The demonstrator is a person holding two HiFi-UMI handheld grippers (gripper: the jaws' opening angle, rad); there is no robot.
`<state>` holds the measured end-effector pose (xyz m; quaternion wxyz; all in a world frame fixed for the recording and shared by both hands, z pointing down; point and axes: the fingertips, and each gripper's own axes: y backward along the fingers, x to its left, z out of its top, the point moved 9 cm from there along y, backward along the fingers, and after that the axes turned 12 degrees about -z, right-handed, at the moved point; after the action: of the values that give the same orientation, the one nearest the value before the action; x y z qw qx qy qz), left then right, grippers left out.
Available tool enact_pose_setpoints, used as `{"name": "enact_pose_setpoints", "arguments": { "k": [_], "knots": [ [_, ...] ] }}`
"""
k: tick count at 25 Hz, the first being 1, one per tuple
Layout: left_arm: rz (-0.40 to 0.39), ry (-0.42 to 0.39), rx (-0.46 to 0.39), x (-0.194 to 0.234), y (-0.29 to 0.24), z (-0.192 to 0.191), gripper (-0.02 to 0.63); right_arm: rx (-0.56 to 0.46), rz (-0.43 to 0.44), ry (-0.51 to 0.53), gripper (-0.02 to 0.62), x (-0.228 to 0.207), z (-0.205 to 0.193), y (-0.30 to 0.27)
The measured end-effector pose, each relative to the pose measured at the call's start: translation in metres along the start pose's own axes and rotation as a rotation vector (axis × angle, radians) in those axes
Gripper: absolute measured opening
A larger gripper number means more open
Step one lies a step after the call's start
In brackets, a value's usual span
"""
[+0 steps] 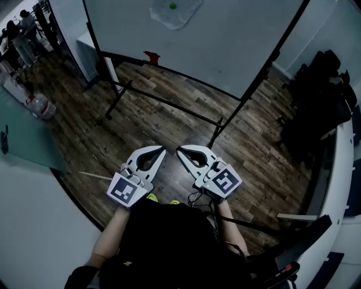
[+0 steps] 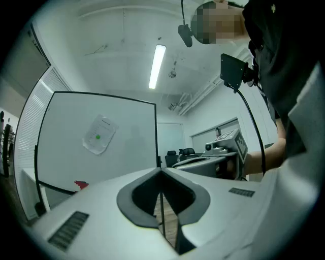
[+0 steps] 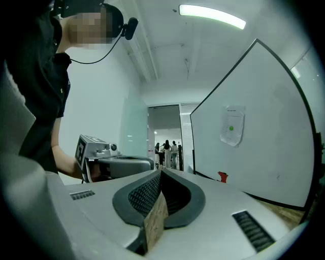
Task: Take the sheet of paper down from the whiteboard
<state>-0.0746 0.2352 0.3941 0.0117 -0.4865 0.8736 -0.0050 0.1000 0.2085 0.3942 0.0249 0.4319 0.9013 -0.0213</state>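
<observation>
A white sheet of paper [image 1: 174, 12] with a green dot hangs on the whiteboard [image 1: 225, 39], far ahead at the top of the head view. The paper [image 2: 99, 134] lies left of centre in the left gripper view, and the paper [image 3: 232, 125] is right of centre in the right gripper view. My left gripper [image 1: 162, 149] and right gripper [image 1: 179, 150] are held side by side close to my body, tips nearly touching, well short of the board. Both have their jaws shut with nothing between them.
The whiteboard stands on a black wheeled frame [image 1: 163, 101] over a wood floor. A red item [image 1: 151, 57] sits on its tray. Black chairs [image 1: 321, 107] crowd the right, a glass partition [image 1: 25, 135] and water bottle [image 1: 42, 105] the left. People [image 1: 20, 34] stand far left.
</observation>
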Motion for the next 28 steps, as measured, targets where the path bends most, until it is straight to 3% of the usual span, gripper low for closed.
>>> {"name": "enact_pose_setpoints", "arguments": {
  "k": [9,28],
  "knots": [
    [0.004,-0.001,-0.01,-0.003,-0.011,-0.001,-0.008,-0.042,0.023,-0.032,0.015,-0.008,0.004,0.005],
    [0.06,0.012,0.005,0.0,-0.028,0.0,-0.008,0.02,0.03,-0.004,0.015,-0.027,0.009,0.008]
  ]
}}
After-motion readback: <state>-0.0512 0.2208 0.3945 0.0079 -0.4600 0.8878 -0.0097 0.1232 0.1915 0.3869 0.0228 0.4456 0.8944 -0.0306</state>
